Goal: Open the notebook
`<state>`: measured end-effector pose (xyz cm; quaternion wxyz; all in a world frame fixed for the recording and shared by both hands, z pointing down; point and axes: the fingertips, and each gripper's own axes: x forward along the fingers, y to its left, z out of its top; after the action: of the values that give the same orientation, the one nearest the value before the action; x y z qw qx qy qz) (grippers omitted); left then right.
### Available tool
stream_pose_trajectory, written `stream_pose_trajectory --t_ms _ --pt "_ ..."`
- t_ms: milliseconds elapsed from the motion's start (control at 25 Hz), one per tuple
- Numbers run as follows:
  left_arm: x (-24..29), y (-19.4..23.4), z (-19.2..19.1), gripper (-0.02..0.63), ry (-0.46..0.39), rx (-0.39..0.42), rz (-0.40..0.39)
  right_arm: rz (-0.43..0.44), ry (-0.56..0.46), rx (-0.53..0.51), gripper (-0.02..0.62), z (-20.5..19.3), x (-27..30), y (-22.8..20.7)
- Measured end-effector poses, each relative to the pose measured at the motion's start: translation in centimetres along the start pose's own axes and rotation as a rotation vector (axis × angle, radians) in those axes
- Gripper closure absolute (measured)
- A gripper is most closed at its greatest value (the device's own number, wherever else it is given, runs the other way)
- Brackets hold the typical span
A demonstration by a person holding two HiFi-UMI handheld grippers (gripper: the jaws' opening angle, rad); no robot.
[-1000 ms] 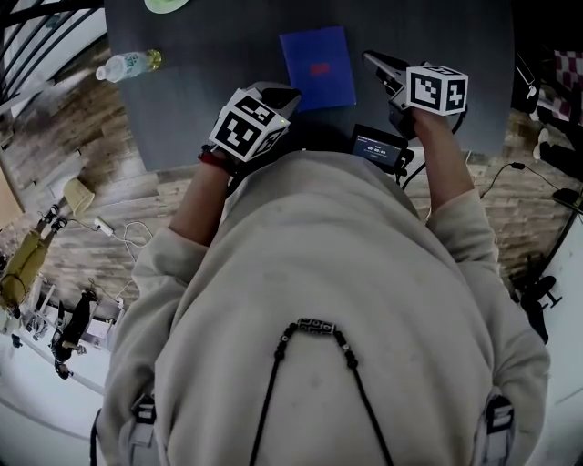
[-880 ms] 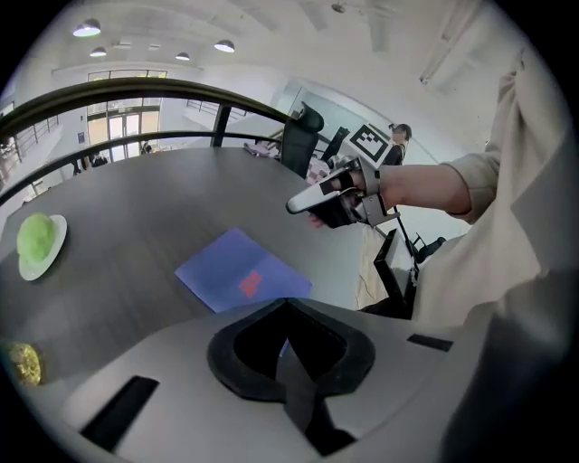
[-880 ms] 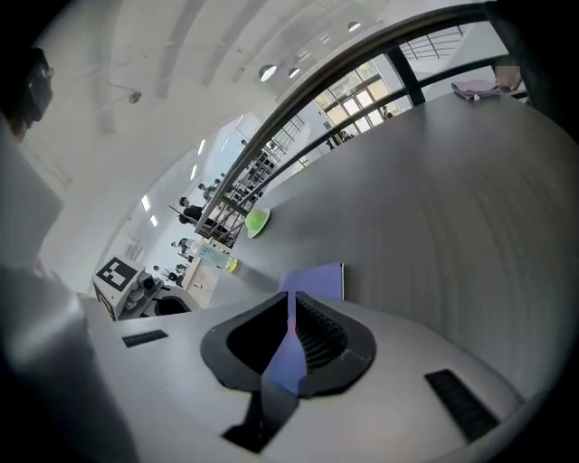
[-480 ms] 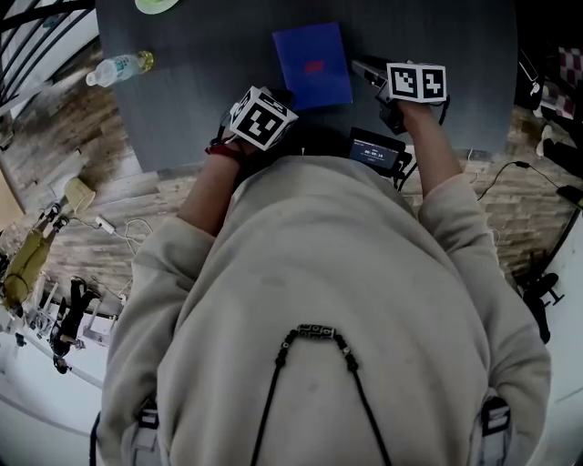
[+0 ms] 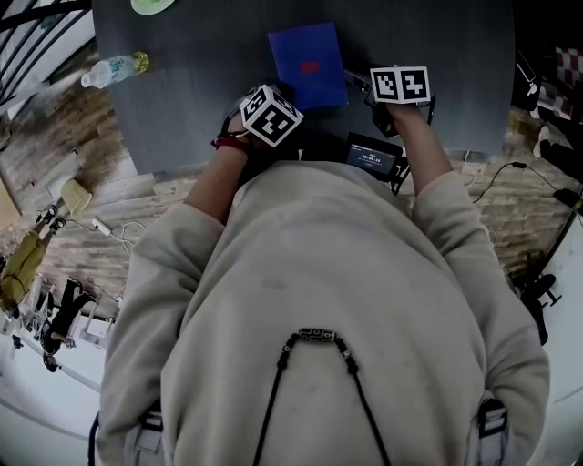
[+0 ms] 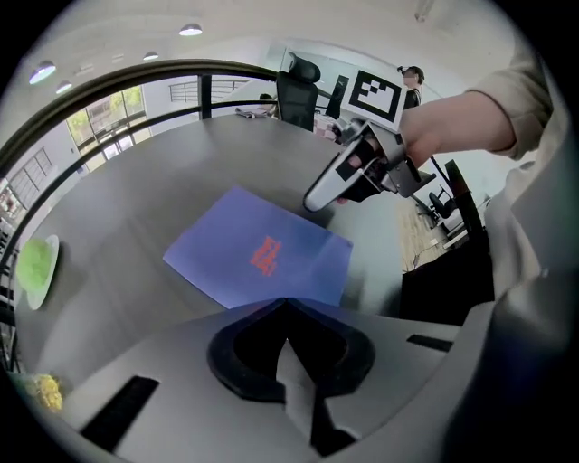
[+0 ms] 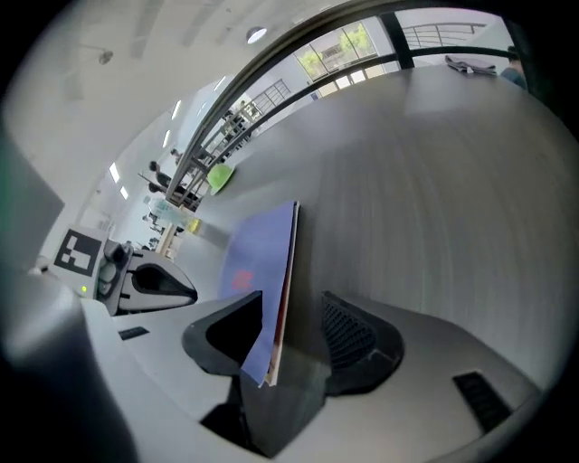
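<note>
A closed blue notebook (image 5: 307,65) with a red label lies flat on the dark grey table (image 5: 200,82). My right gripper (image 7: 294,312) is at its right edge, marker cube (image 5: 401,85) above. Its jaws have just been opening and stand wide, with the notebook's (image 7: 262,262) near right corner and page edge between them, and neither pad presses on it. My left gripper (image 6: 286,303) is shut, tips meeting just short of the notebook's (image 6: 262,258) near edge, and nothing is held. Its cube (image 5: 271,116) sits at the notebook's near left corner.
A plastic bottle (image 5: 114,68) lies at the table's left edge, and a green plate (image 5: 150,5) is at the far left. A small screen device (image 5: 371,155) sits at the table's near edge by my right forearm. An office chair (image 6: 298,86) stands beyond the table.
Both grippers have sunk toward the table and closed in on the notebook. The right one now sits at its right edge, the left one at its near left corner.
</note>
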<state>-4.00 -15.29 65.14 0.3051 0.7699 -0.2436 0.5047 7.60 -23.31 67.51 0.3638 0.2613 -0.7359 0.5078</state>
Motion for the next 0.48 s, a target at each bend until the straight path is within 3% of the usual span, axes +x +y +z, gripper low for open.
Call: stream_pose_trajectory --t_ms 240,480 --pt "2.5 0.2 -1.2 0.606 0.075 0.048 -0.006 -0.046 0.075 -0.1 0.397 -1.1 1.1 0.0" --pt "3.6 -0.2 -1.7 0.606 0.104 0.045 0.01 -0.002 0.073 -0.132 0.397 -1.3 1.3 0.9"
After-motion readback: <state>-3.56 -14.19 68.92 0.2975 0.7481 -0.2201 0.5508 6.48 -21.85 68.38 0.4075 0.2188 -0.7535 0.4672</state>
